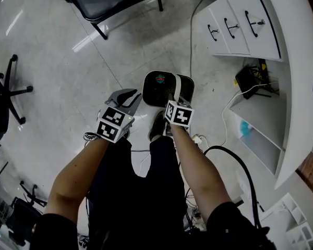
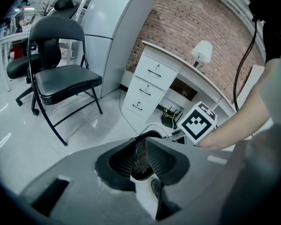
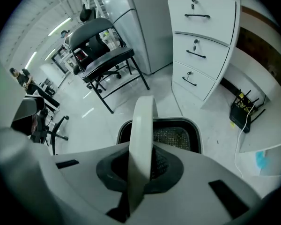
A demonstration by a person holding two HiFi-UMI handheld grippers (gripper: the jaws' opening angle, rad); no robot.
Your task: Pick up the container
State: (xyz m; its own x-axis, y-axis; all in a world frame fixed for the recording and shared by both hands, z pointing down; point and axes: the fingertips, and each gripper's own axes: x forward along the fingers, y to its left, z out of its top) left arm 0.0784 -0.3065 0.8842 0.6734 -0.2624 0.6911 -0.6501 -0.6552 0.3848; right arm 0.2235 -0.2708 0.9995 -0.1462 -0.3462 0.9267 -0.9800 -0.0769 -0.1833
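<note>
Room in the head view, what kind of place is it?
Probably an office or lab: a white desk with a drawer unit, a black folding chair and rolling office chairs stand on a shiny floor.

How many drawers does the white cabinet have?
3, stacked in the white cabinet: top drawer, middle drawer, bottom drawer. None appear hidden.
</note>
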